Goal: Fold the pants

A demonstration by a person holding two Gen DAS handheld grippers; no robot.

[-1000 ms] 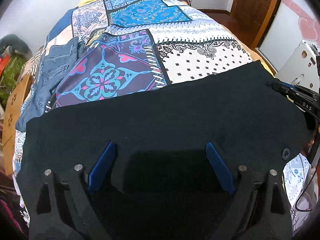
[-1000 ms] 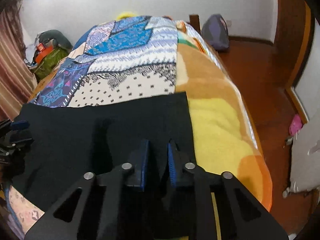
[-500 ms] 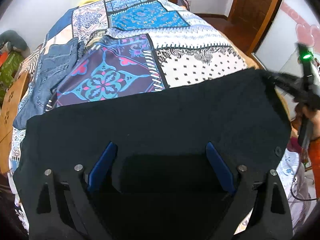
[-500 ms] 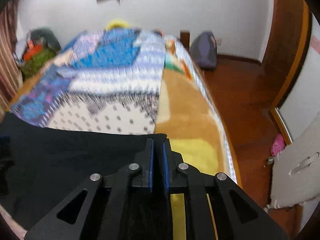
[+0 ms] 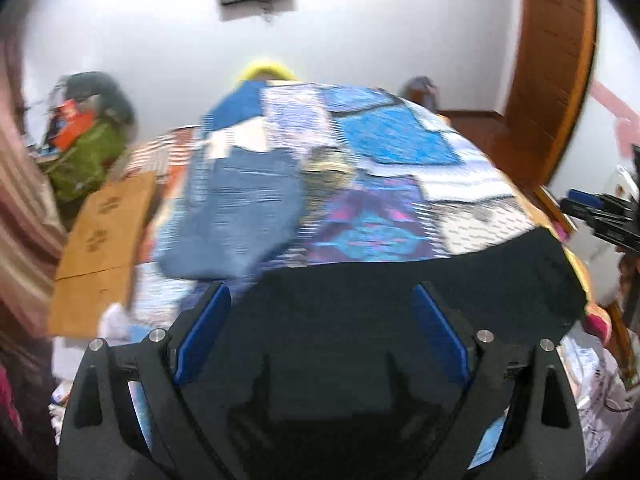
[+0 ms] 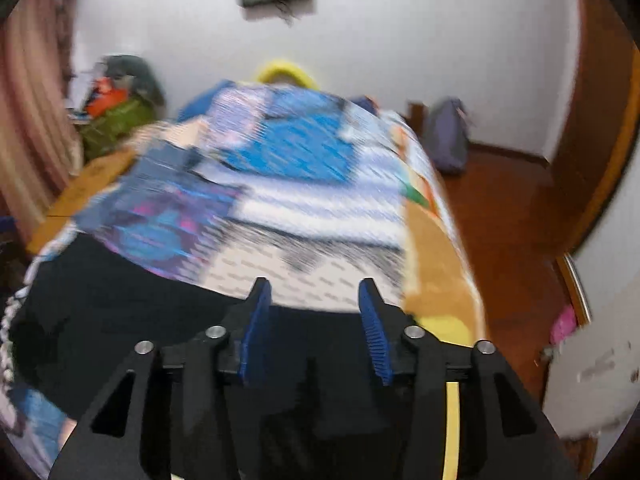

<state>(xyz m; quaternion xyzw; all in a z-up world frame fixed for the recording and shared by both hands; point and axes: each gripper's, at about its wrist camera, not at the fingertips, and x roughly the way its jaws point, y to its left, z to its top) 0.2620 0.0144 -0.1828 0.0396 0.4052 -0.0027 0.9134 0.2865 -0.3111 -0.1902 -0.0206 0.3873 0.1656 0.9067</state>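
Note:
The black pants [image 5: 400, 300] lie folded flat across the near end of the bed, shown dark in the right wrist view too [image 6: 120, 320]. My left gripper [image 5: 320, 320] hangs above them, open wide, with nothing between its blue pads [image 5: 204, 332]. My right gripper [image 6: 316, 320] hovers over the pants' right edge. Its jaws are opening and the pads [image 6: 256, 332] stand apart without pressing on the cloth. From the left wrist view, the right gripper [image 5: 592, 216] shows at the far right, off the pants' corner. Both views are blurred by motion.
A patchwork bedspread [image 5: 384, 144] covers the bed, with a yellow-orange blanket [image 6: 436, 280] along its right side. Blue jeans [image 5: 240, 216] lie further up on the left. A cardboard box [image 5: 100, 240] and green bag [image 5: 84, 160] stand left of the bed. Wooden floor [image 6: 500, 220] lies to the right.
The right gripper, shut on the pants' edge before, has let go and its jaws have parted. Both grippers have lifted and pulled back, showing more of the room. The left gripper stayed open.

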